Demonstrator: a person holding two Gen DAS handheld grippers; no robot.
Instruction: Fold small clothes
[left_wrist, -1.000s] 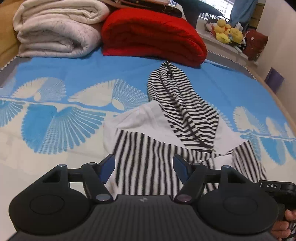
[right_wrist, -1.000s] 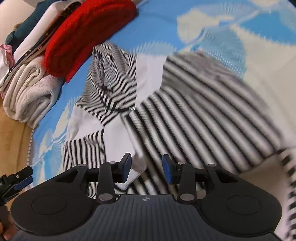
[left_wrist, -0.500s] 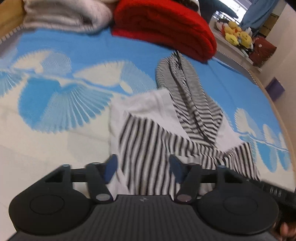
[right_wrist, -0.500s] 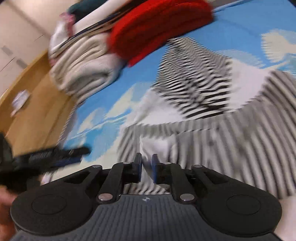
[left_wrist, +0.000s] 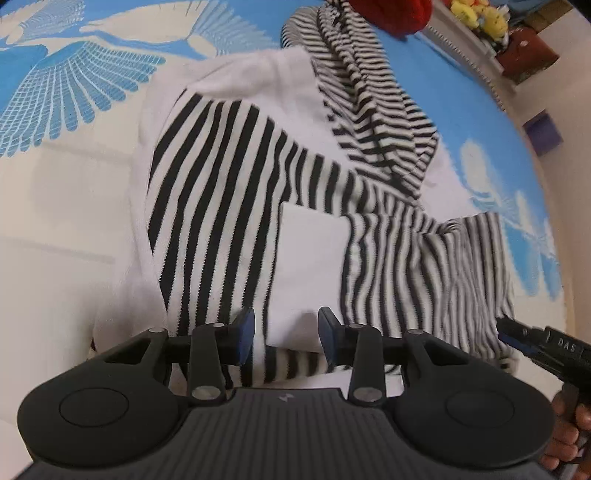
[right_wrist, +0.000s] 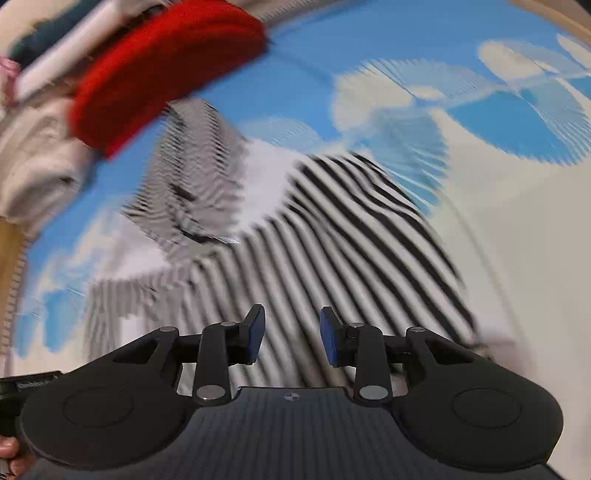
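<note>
While the striped hoodie (left_wrist: 229, 192) lies spread on the blue-and-white bedspread (left_wrist: 66, 85), the left gripper (left_wrist: 286, 334) sits low over its near hem, jaws part-open and just closing, white patch between them, not pinched. Right gripper (right_wrist: 291, 334) hovers over the hoodie's stripes, jaws part-open, just reopening, nothing held; that view is blurred. Red blanket (right_wrist: 155, 70) sits just beyond the hood, plush toys (left_wrist: 476, 16) further off.

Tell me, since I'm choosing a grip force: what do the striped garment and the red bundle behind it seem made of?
Striped garment: apparently a soft knit, probably cotton jersey, matte; it drapes and creases, and fine ribbing shows along the black stripes. Red bundle: seemingly thick, fuzzy fleece or plush blanket folded in rounded layers; the motion blur leaves its weave unclear.
</note>
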